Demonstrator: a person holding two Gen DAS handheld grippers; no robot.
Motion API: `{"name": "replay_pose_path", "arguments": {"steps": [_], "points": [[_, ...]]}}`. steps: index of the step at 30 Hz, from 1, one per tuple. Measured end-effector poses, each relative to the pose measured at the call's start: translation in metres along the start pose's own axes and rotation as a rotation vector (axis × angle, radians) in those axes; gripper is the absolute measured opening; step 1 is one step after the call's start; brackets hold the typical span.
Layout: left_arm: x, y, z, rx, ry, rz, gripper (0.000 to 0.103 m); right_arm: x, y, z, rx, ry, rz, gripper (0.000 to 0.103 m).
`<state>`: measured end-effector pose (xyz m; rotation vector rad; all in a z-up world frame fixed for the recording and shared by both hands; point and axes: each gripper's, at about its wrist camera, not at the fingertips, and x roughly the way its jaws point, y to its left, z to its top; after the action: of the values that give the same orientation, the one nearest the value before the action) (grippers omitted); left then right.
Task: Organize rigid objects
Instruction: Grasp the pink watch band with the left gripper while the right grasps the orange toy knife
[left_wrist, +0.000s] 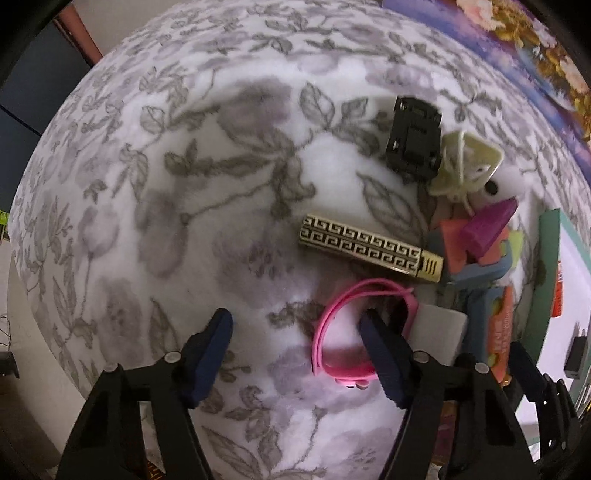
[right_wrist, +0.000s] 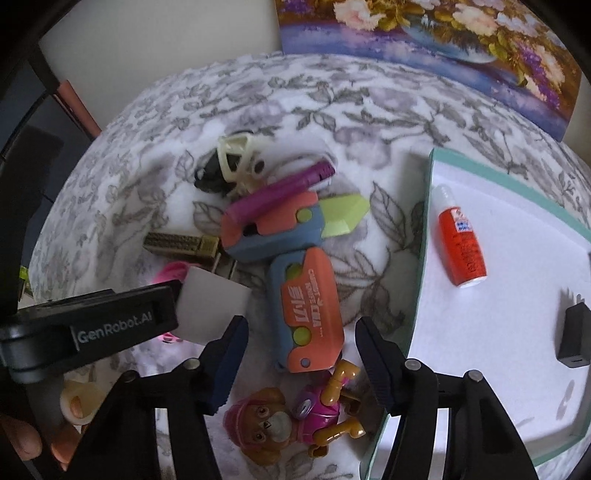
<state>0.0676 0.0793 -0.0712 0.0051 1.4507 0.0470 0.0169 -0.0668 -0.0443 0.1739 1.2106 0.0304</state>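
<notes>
Straddling one pink band (left_wrist: 345, 332) – left hand-held gripper (left_wrist: 295, 354) agape; right (right_wrist: 301, 354) agape – two toy knives (right_wrist: 306, 310).

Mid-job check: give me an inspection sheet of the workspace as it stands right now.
Surface: grey floral blanket under everything.
Job's things: green-rimmed tray holds an orange bottle and a black block. Outside the tray: pink band, patterned gold bar, black toy car, orange-blue toy, dog figure.
Clutter: white card lies among the pile; a purple stick is there too.
Grippers: left gripper jaws open, one finger inside the band's loop; right gripper jaws open over the orange-blue toy.
Cables: nothing seen.
Surroundings: flower painting behind.
</notes>
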Motion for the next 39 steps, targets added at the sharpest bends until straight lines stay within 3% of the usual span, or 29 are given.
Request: {"name": "replay_pose_path", "arguments": {"steps": [5, 12, 19, 23, 26, 39], "points": [[0.001, -0.006, 0.001, 0.02, -0.023, 0.009, 0.07, 0.009, 0.004, 0.0, -0.03, 0.014, -0.032, 0.063], [0.001, -0.028, 0.01, 0.067, -0.046, -0.014, 0.043, 0.015, 0.014, -0.002, -0.087, 0.008, -0.089, 0.062], [0.002, -0.033, 0.013, 0.055, -0.061, -0.021, 0.04, 0.019, 0.018, -0.001, -0.091, -0.005, -0.103, 0.062], [-0.001, -0.029, 0.009, 0.06, -0.067, -0.037, 0.02, 0.018, 0.015, 0.0, -0.077, -0.011, -0.111, 0.055], [-0.008, -0.031, 0.007, 0.043, -0.067, -0.05, 0.015, 0.017, 0.009, 0.002, -0.062, -0.015, -0.109, 0.046], [-0.048, -0.016, 0.012, 0.033, -0.169, -0.015, 0.008, 0.006, -0.007, 0.005, 0.014, -0.009, -0.072, 0.045]]}}
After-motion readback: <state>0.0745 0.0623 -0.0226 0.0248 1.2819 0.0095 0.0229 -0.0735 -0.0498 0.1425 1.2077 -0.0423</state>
